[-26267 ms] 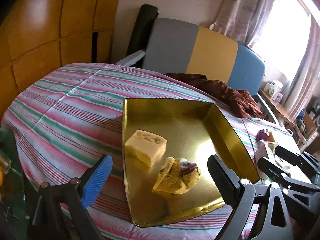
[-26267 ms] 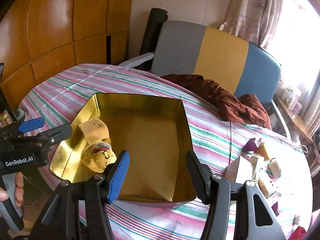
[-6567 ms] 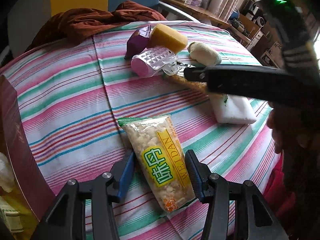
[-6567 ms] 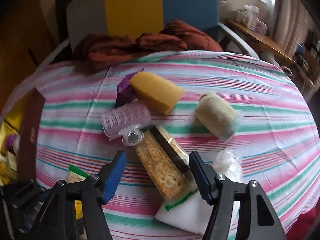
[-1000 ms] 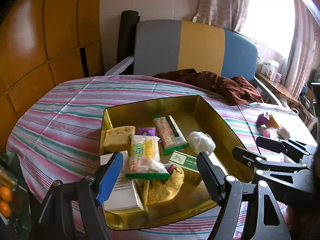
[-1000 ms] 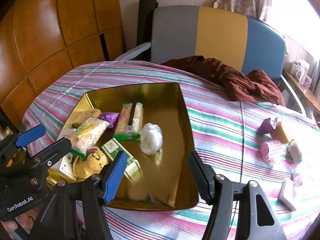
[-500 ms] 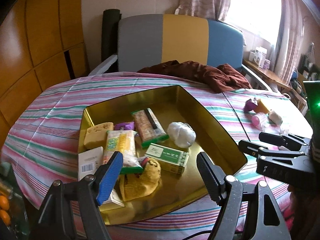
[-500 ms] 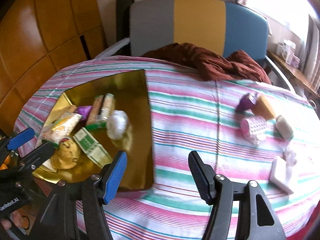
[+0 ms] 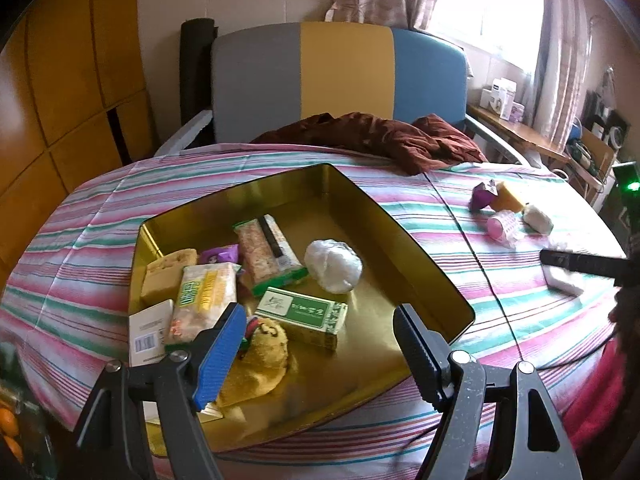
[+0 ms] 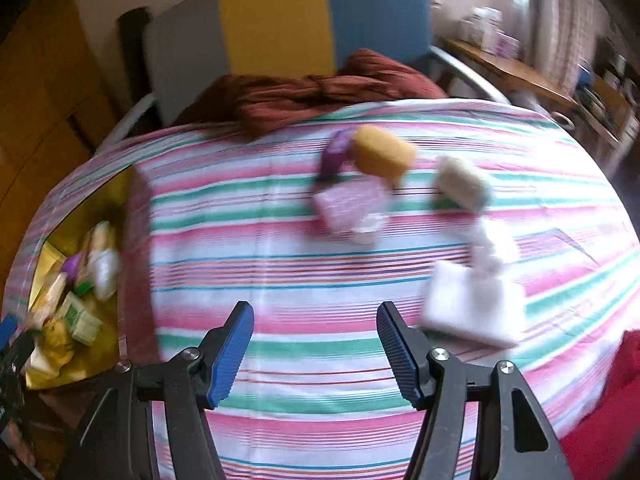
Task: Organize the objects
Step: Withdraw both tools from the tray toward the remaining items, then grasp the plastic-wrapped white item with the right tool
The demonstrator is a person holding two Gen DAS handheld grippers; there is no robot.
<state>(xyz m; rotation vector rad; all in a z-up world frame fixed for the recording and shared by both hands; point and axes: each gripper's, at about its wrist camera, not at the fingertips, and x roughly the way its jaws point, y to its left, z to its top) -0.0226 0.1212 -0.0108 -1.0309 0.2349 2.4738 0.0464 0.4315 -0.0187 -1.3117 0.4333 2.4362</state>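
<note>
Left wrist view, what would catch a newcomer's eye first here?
The shiny gold tray on the striped tablecloth, crowded with snack packs and a white wad. To its right, a few loose items still sit on the cloth, among them a yellow sponge. Behind stands a grey, yellow and blue chair.

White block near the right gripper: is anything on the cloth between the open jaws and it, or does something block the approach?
Nothing visible does. The right gripper is open and empty over bare striped cloth, and the white block lies just ahead to its right. A crumpled clear wrapper sits at the block's far edge, beyond it. The picture is motion-blurred.
</note>
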